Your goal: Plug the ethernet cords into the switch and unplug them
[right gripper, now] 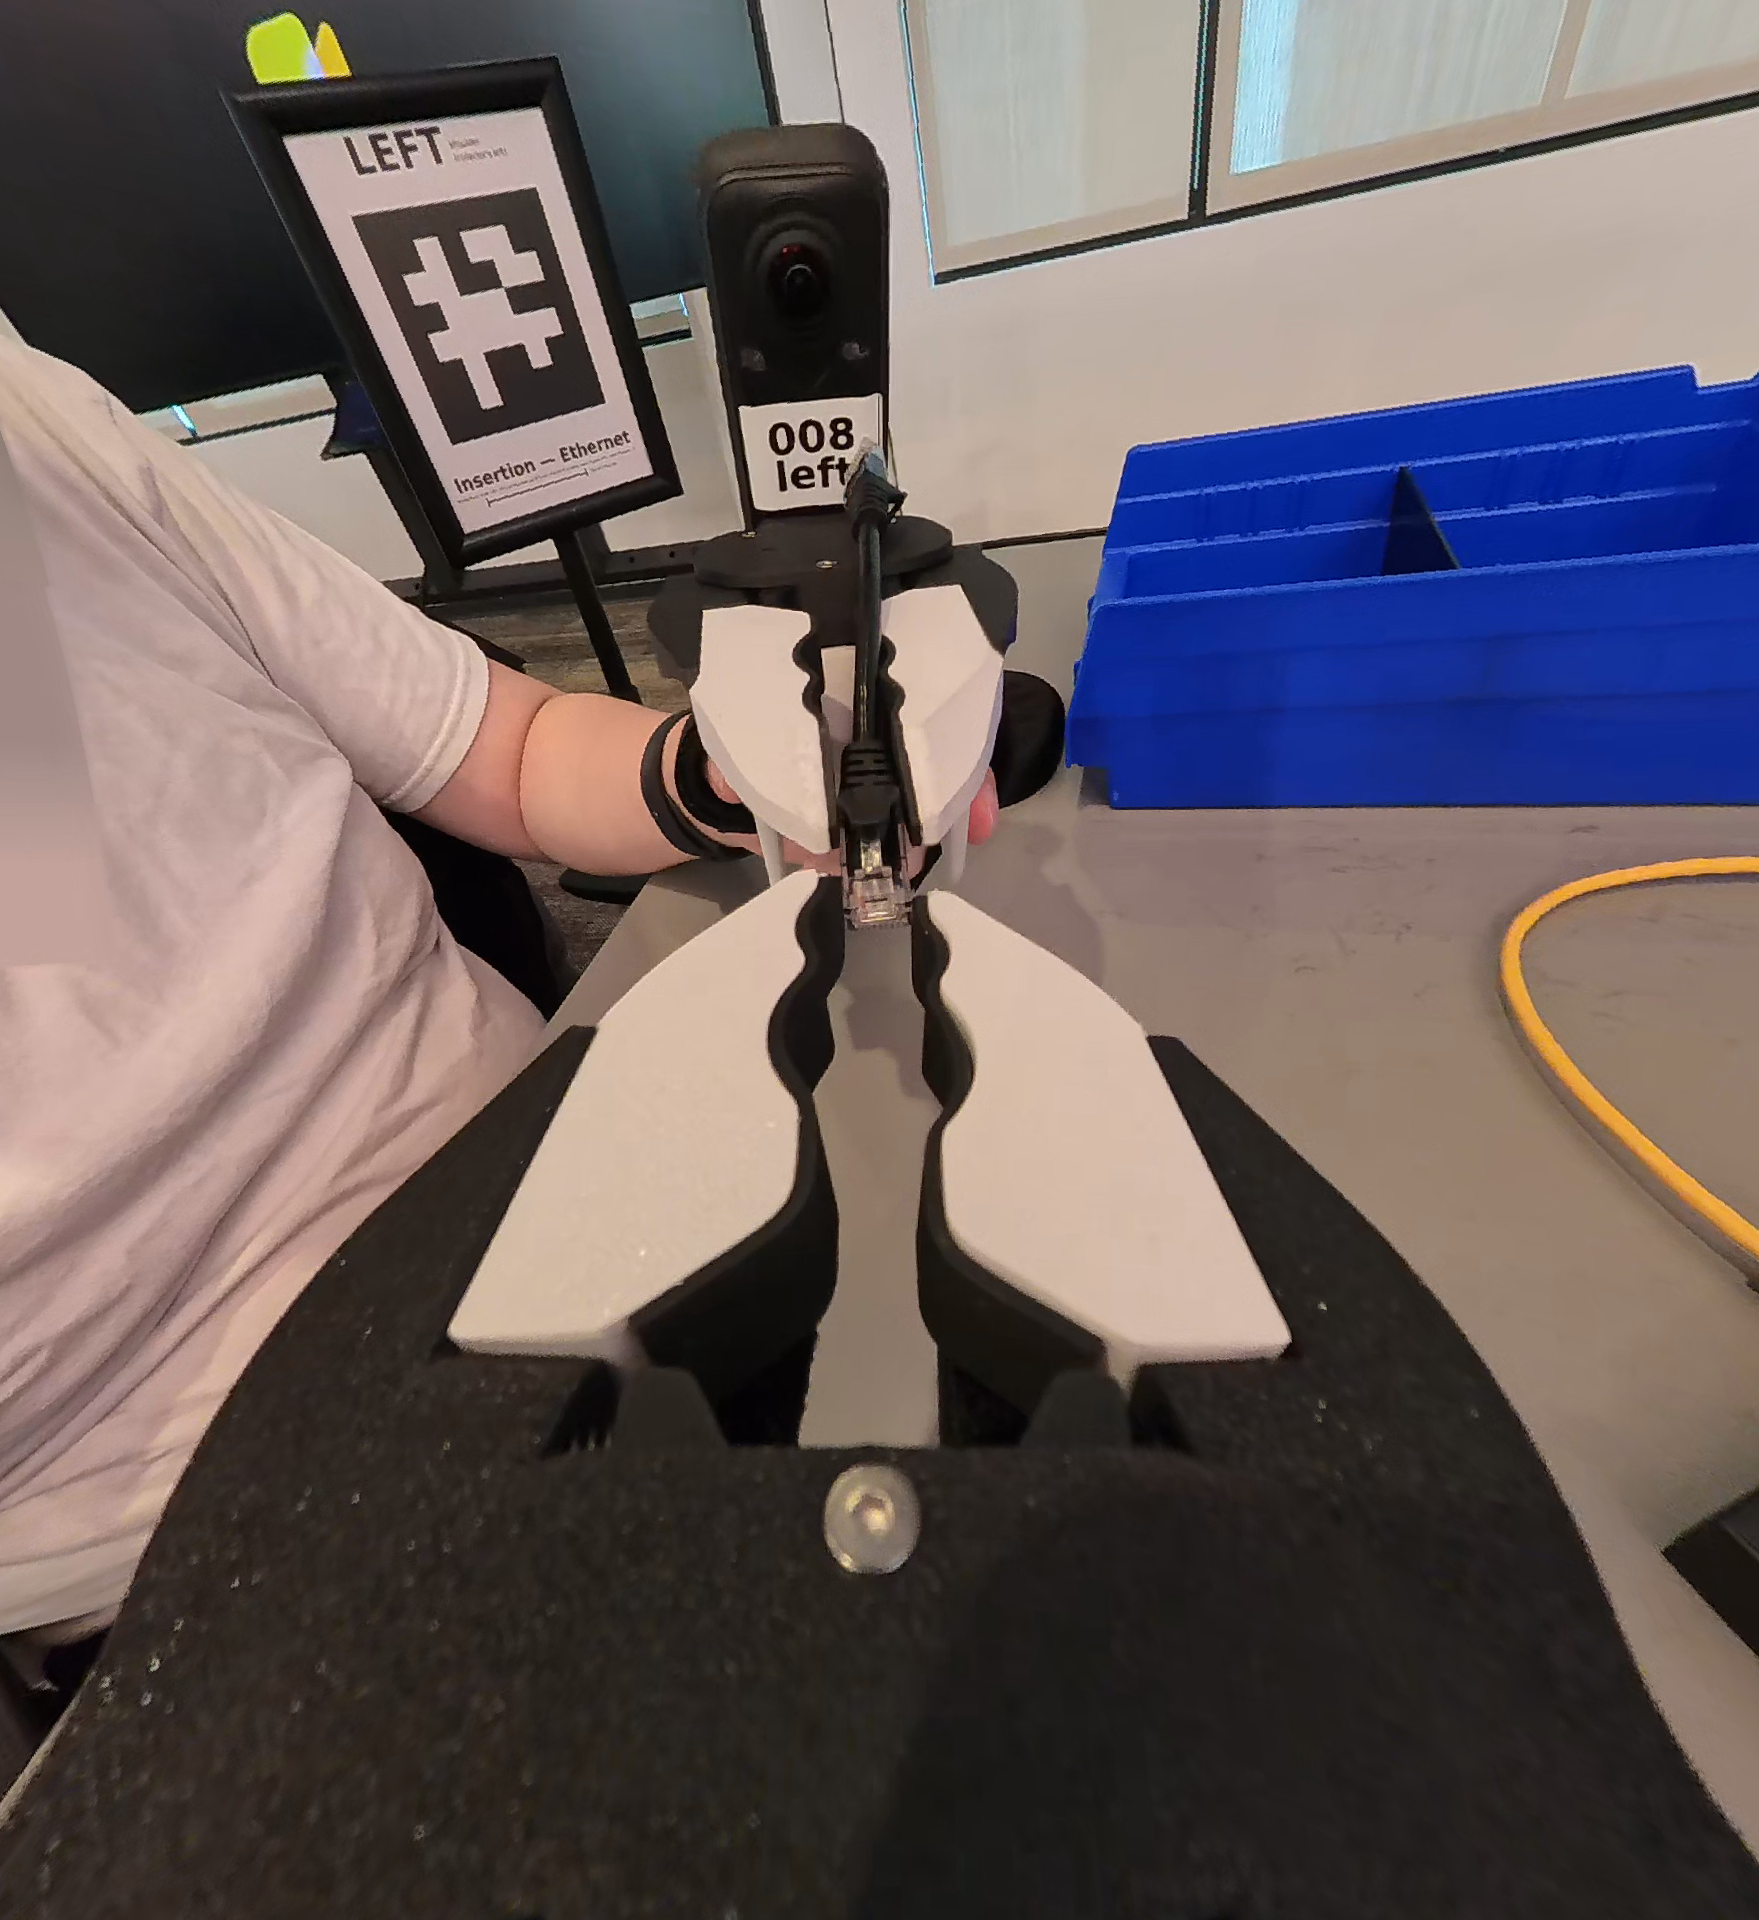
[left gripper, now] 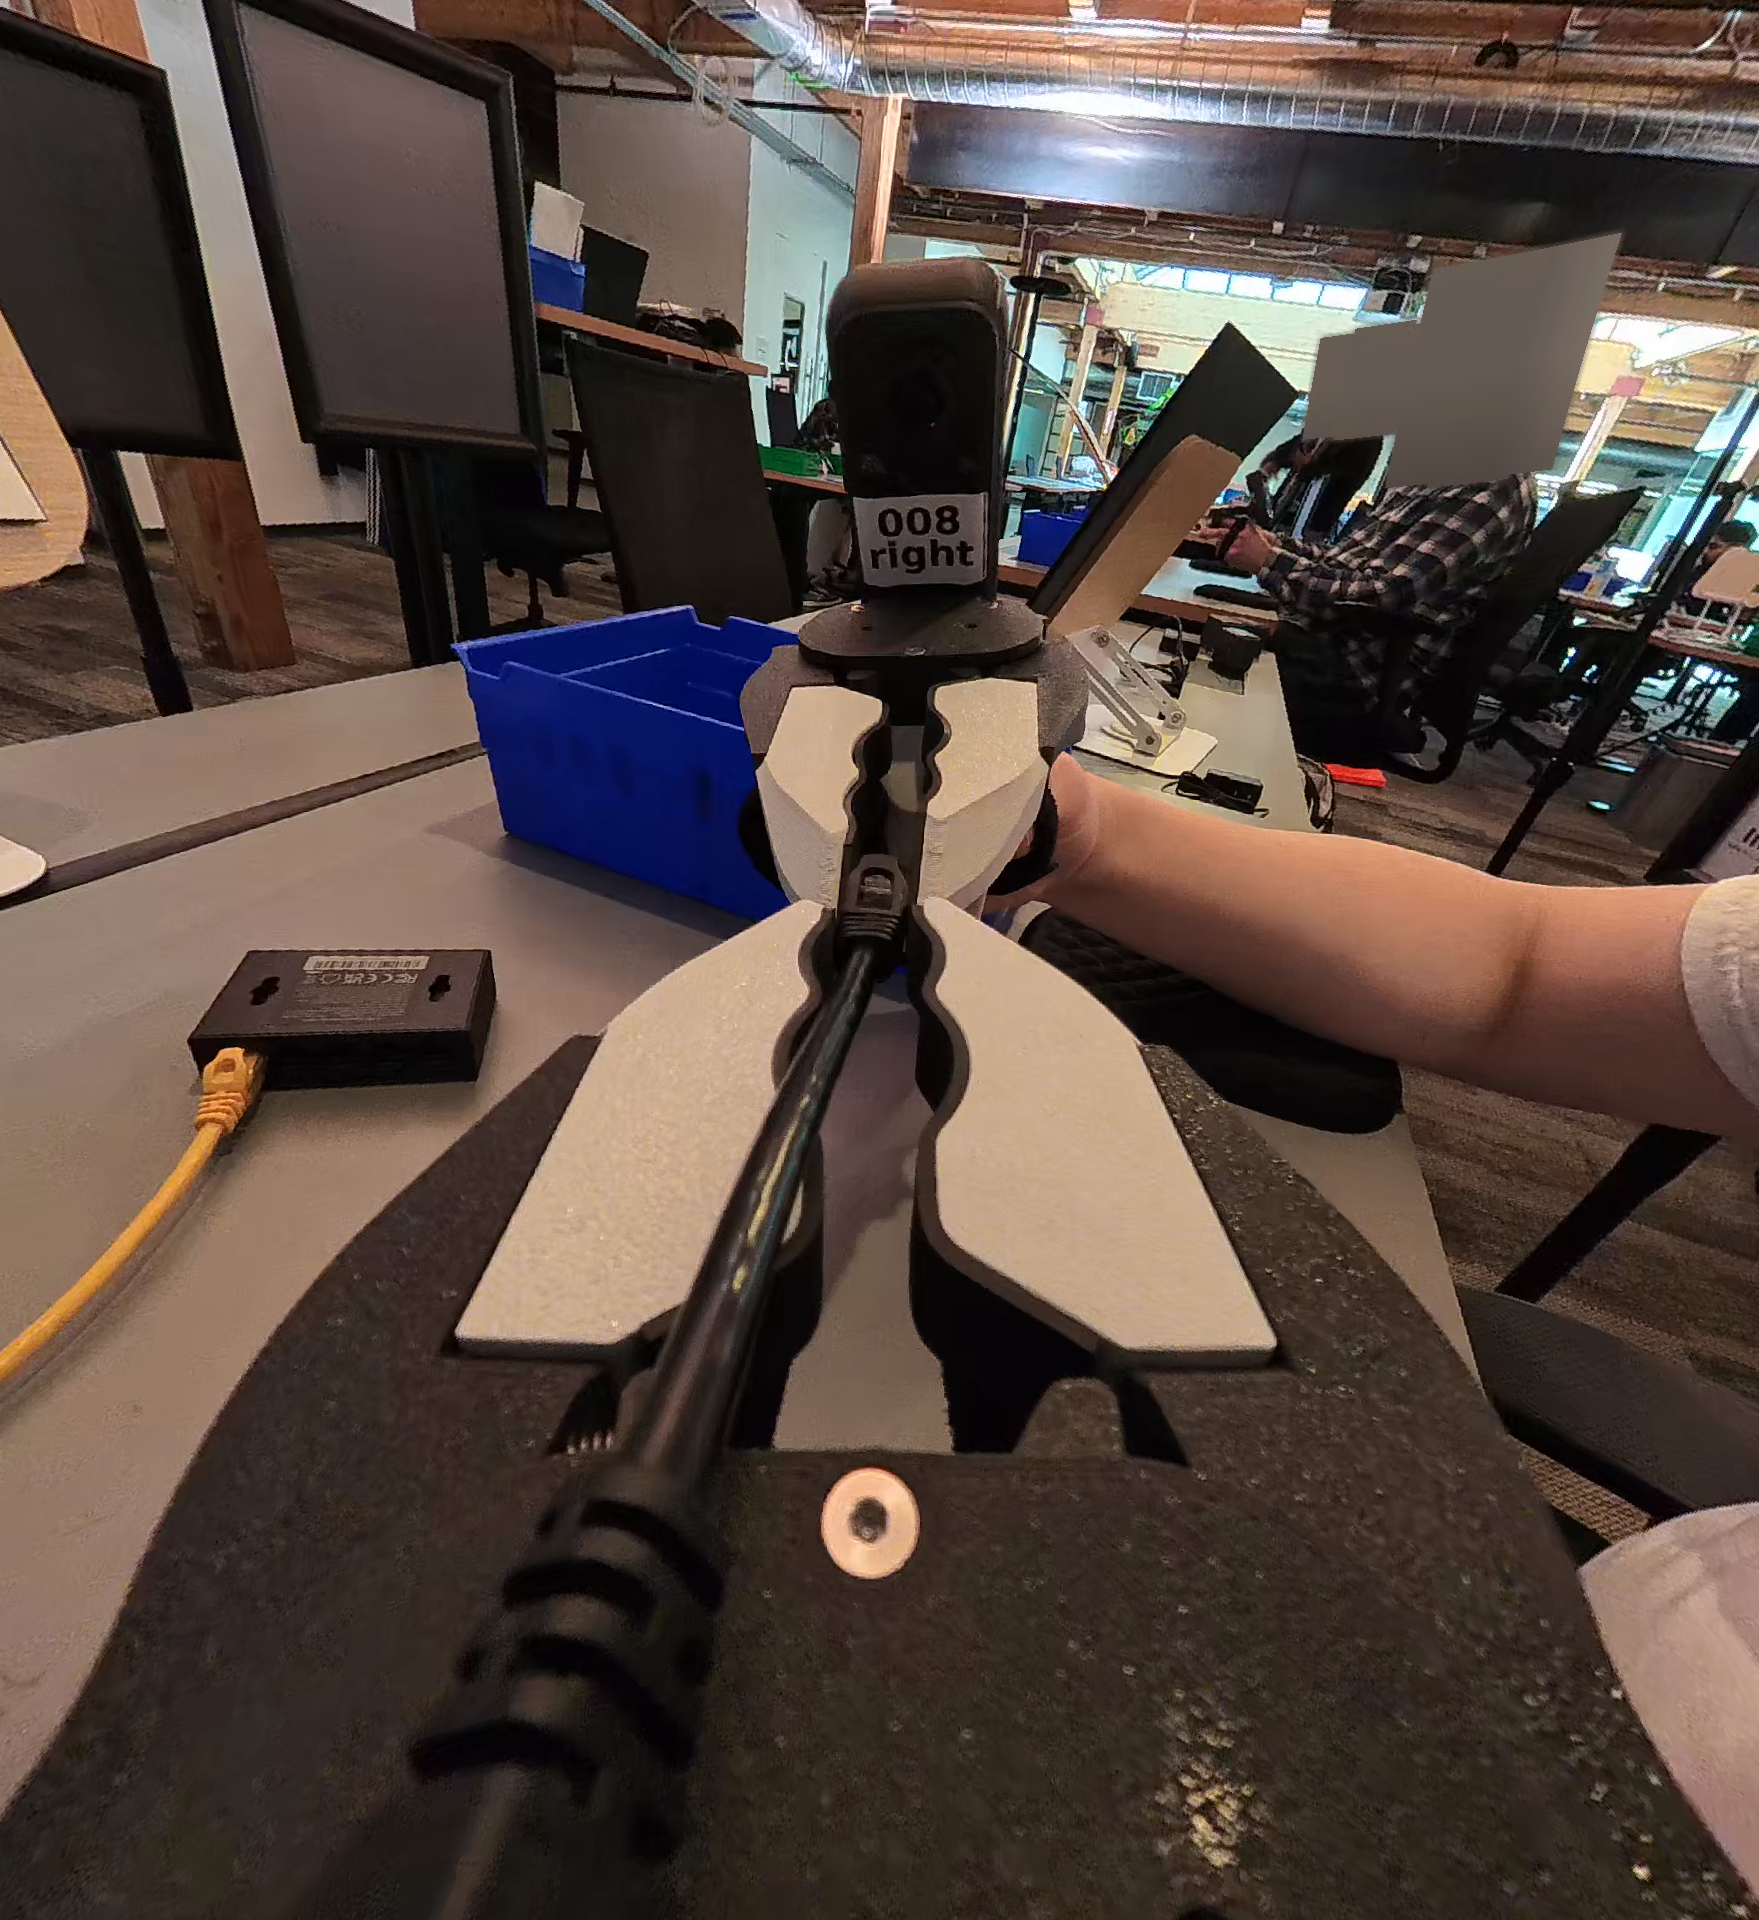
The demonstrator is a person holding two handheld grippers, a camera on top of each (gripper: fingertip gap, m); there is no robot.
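The left gripper (left gripper: 870,925) is clamped on the black cord (left gripper: 750,1247) near its plug. The right gripper (right gripper: 880,914) faces it with fingers parted around the clear plug (right gripper: 870,894). The switch (left gripper: 345,1013) lies on the grey table (left gripper: 75,1143) with a yellow cord (left gripper: 127,1247) plugged in, near the blue bin (left gripper: 626,748).

- A blue divided bin (right gripper: 1457,665) stands on the grey table (right gripper: 1270,1039), beyond the claw and to its right.
- A framed marker sign (right gripper: 470,312) stands beyond it, leftward.
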